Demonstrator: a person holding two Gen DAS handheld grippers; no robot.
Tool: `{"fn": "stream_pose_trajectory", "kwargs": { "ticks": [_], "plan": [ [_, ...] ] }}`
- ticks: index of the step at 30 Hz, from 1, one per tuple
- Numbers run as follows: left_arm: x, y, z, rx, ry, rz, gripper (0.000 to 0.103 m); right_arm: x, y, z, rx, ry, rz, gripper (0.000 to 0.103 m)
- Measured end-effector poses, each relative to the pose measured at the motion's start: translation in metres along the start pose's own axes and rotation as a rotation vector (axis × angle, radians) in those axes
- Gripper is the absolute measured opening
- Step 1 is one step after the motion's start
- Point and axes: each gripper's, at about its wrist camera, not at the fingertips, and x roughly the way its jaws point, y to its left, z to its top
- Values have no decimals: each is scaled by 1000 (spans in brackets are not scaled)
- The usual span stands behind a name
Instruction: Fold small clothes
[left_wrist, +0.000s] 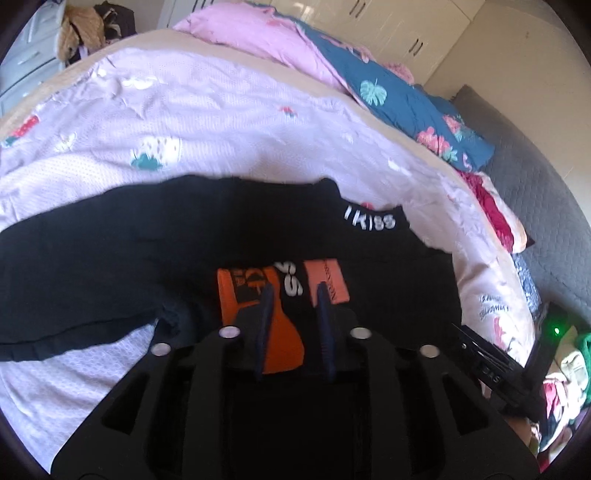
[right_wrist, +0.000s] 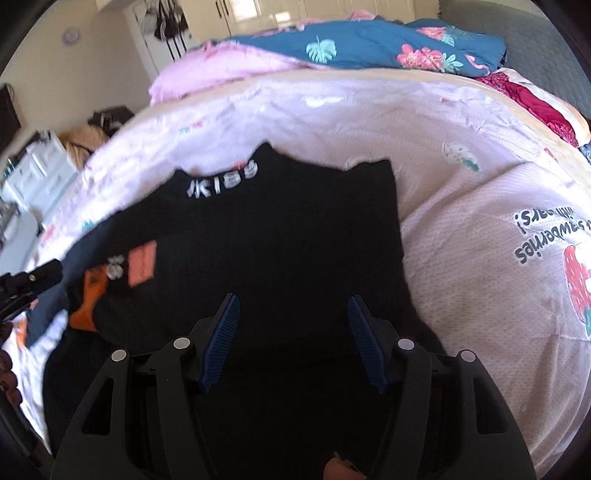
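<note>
A black small garment (left_wrist: 147, 251) with white "KISS" lettering and orange patches lies spread on the bed; it also shows in the right wrist view (right_wrist: 280, 229). My left gripper (left_wrist: 294, 290) hovers over the orange patches (left_wrist: 251, 295), its blue-padded fingers (left_wrist: 266, 295) parted a little with nothing between them. My right gripper (right_wrist: 291, 301) is wide open above the garment's near part, holding nothing. The right gripper's body shows at the right edge of the left wrist view (left_wrist: 491, 363). The left gripper's body shows at the left edge of the right wrist view (right_wrist: 33, 280).
The bed has a pale lilac strawberry-print quilt (left_wrist: 207, 122). A pink and teal floral duvet (left_wrist: 388, 88) is bunched at the far side. A grey headboard (left_wrist: 535, 177) is to the right. White cupboards (left_wrist: 406, 26) and drawers (left_wrist: 26, 48) stand behind. Clothes (left_wrist: 569, 373) are piled at the right.
</note>
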Motion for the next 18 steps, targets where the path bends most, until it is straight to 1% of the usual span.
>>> {"fn": "stream_pose_trajectory", "kwargs": {
  "ticks": [2, 4, 5, 6, 7, 9, 10, 11, 12, 14, 15, 16, 17, 18],
  "plan": [
    [13, 5, -7, -9, 51, 13, 21, 8, -2, -3, 8, 31, -18, 61],
    [27, 11, -15, -15, 103, 47, 27, 14, -4, -5, 13, 57, -36, 62],
    [36, 15, -20, -20, 128, 67, 28, 16, -4, -6, 15, 62, -39, 62],
    [40, 18, -23, -25, 134, 74, 29, 15, -4, -7, 14, 58, -37, 62],
    [40, 21, -26, -33, 127, 73, 31, 13, -4, -7, 14, 53, -36, 62],
    [33, 24, -27, -51, 114, 59, 34, 4, -3, -7, 16, 27, -12, 69],
    [29, 24, -27, -54, 108, 56, 39, 0, -2, -7, 17, 15, -2, 76],
    [22, 25, -26, -45, 92, 63, 41, -4, -1, -7, 19, 3, 2, 85],
    [18, 25, -26, -36, 79, 69, 44, -10, 2, -7, 19, -16, 9, 87],
    [5, 26, -26, -23, 53, 89, 53, -19, 7, -6, 11, -38, 27, 94],
    [0, 27, -26, -21, 42, 98, 62, -23, 12, -6, 2, -47, 33, 96],
    [-5, 29, -26, -22, 29, 109, 70, -27, 17, -6, -7, -57, 44, 98],
    [-12, 32, -26, -24, 13, 130, 74, -30, 20, -6, -15, -63, 52, 99],
    [-16, 34, -27, -27, 2, 147, 80, -34, 27, -7, -29, -71, 65, 99]
  ]
}}
